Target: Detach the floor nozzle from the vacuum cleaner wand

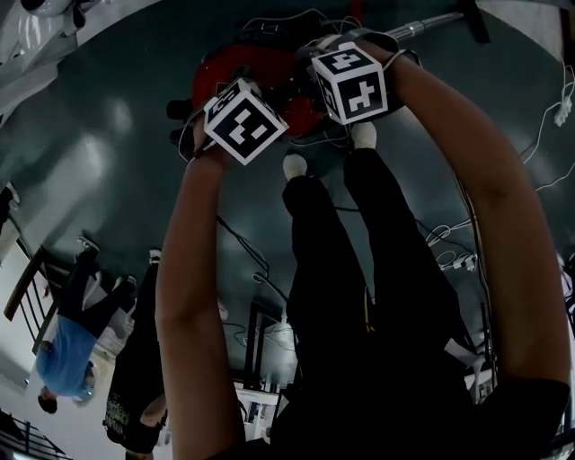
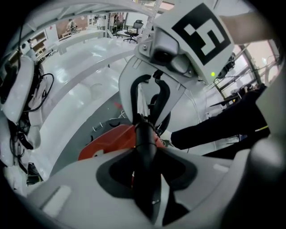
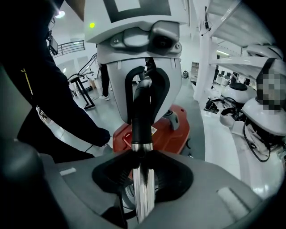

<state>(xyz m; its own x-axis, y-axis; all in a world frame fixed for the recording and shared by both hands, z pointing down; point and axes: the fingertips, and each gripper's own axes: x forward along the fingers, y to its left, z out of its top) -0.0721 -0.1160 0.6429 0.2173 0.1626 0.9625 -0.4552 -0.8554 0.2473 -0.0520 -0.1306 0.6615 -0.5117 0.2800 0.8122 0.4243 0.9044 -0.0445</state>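
Observation:
A chrome wand (image 3: 144, 188) joins a black tube (image 3: 142, 116) above the red vacuum cleaner body (image 1: 211, 76). My right gripper (image 3: 143, 179) is shut on the chrome wand just below that joint. My left gripper (image 2: 145, 165) faces it and is shut on the black tube (image 2: 145, 143). In the head view both marker cubes sit close together over the red body, the left gripper (image 1: 229, 99) beside the right gripper (image 1: 337, 67). The wand's far end (image 1: 431, 24) shows at the top right. The floor nozzle itself is hidden from me.
The operator's dark-trousered legs and white shoes (image 1: 295, 166) stand by the vacuum. Cables (image 1: 449, 243) trail over the grey floor. Other people (image 1: 67, 350) stand at the lower left. White machines (image 3: 263, 107) line the right side, and white benches (image 2: 80, 67) the left.

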